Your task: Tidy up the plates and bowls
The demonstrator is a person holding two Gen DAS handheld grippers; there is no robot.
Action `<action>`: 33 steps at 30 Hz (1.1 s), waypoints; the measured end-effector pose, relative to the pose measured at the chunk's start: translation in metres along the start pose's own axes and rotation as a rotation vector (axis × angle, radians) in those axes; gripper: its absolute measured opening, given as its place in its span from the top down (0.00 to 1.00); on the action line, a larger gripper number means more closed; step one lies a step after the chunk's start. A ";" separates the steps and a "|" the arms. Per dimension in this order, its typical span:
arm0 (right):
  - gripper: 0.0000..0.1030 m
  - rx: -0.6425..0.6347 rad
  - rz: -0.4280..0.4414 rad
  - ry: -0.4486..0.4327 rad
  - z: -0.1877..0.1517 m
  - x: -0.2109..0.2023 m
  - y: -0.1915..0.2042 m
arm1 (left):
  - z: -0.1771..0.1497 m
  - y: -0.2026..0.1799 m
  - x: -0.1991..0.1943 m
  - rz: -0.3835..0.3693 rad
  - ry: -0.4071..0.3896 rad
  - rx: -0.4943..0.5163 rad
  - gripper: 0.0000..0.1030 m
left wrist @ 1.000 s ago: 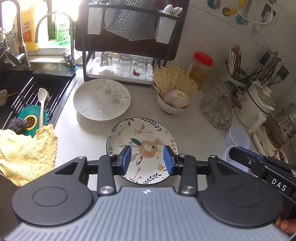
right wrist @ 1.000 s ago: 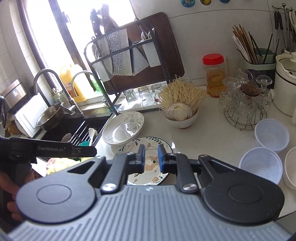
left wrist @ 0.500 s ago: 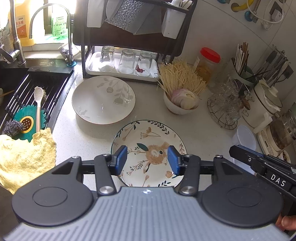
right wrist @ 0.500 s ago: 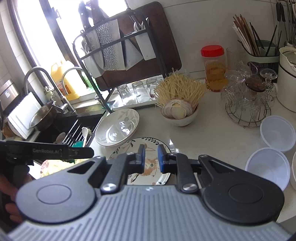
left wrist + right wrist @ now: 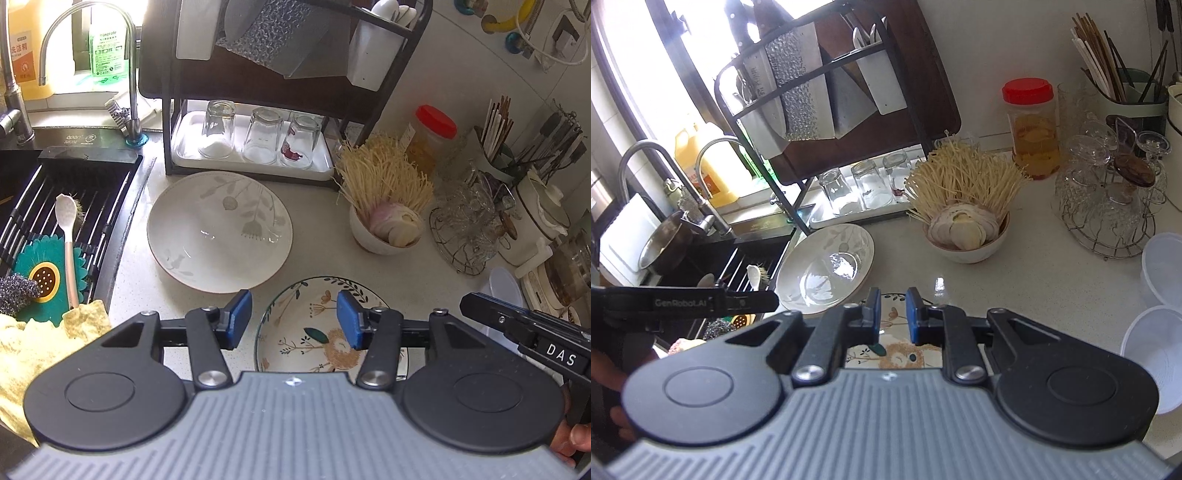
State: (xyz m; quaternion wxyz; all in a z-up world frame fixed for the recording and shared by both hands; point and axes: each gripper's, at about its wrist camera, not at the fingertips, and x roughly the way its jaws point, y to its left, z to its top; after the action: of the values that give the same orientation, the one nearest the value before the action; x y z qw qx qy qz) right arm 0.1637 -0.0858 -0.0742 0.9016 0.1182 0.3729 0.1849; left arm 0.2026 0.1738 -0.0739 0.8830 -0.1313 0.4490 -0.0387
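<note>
A flat plate with a floral and animal print (image 5: 314, 328) lies on the counter, also in the right wrist view (image 5: 897, 352). A wide white bowl with grey leaf print (image 5: 218, 230) sits behind it to the left, near the sink; it also shows in the right wrist view (image 5: 827, 269). My left gripper (image 5: 294, 319) is open and empty, hovering over the printed plate's left part. My right gripper (image 5: 892, 314) has its jaws a narrow gap apart, holds nothing, and hovers over the same plate's far edge.
A small bowl of mushrooms and onion slices (image 5: 388, 229) stands right of the white bowl. A dish rack with upturned glasses (image 5: 258, 136) is behind. The sink with a drying rack (image 5: 74, 206) is left. Plastic tubs (image 5: 1160, 347) and a glass stand (image 5: 1108, 206) are right.
Both grippers moved forward and left across the counter; the printed plate slid lower right in the left view. The left jaws opened wider. The right jaws kept their narrow gap.
</note>
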 end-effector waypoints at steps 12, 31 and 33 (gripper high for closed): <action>0.51 0.020 0.017 0.072 0.017 0.052 0.011 | 0.027 0.062 0.041 0.015 0.029 -0.054 0.45; 0.52 0.077 0.023 0.220 0.036 0.170 0.035 | 0.074 0.145 0.122 0.041 0.110 -0.080 0.45; 0.52 0.083 0.015 0.229 0.038 0.182 0.036 | 0.077 0.152 0.131 0.031 0.119 -0.087 0.45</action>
State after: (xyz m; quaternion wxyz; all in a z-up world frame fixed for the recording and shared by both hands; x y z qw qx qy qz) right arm 0.3010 0.0204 -0.1502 0.8461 0.1363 0.4797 0.1881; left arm 0.3349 0.3111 -0.1735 0.8486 -0.1601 0.5041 -0.0130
